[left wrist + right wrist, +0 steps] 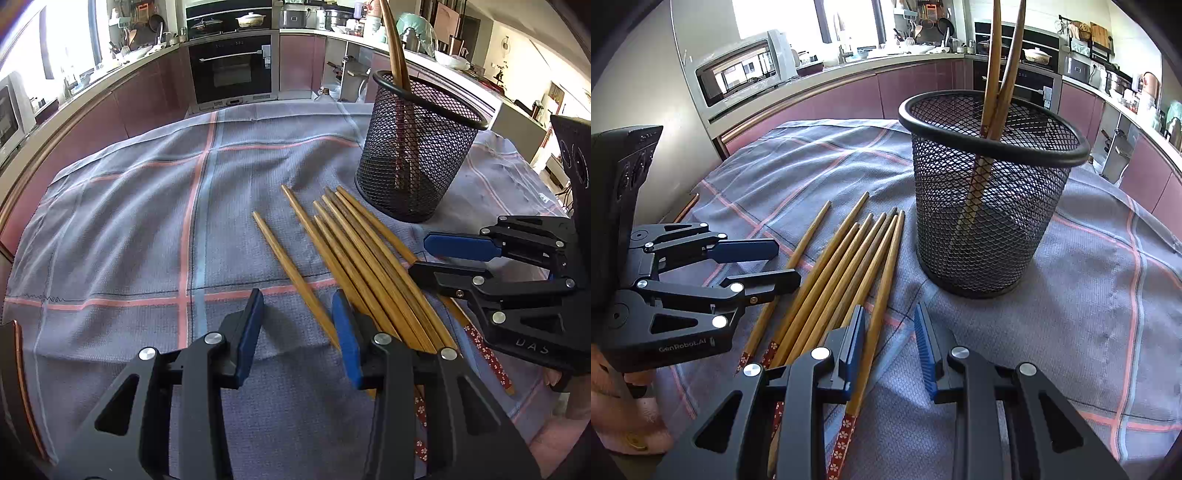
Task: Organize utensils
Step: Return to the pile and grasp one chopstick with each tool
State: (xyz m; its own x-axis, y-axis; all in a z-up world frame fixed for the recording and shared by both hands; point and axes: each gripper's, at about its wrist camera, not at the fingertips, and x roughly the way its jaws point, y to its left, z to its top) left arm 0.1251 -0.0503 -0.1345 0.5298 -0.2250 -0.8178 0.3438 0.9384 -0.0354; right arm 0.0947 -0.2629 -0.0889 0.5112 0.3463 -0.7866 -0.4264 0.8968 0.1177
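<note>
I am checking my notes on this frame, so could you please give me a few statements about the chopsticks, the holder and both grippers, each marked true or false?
1. The mesh holder stands upright on the checked cloth. True.
2. The mesh holder is empty. False: two chopsticks already stand in it.
3. A group of loose chopsticks lies flat on the cloth beside the holder. True.
4. The right gripper is shut on a chopstick. False: it is open, holding nothing.
5. The left gripper is open. True.
</note>
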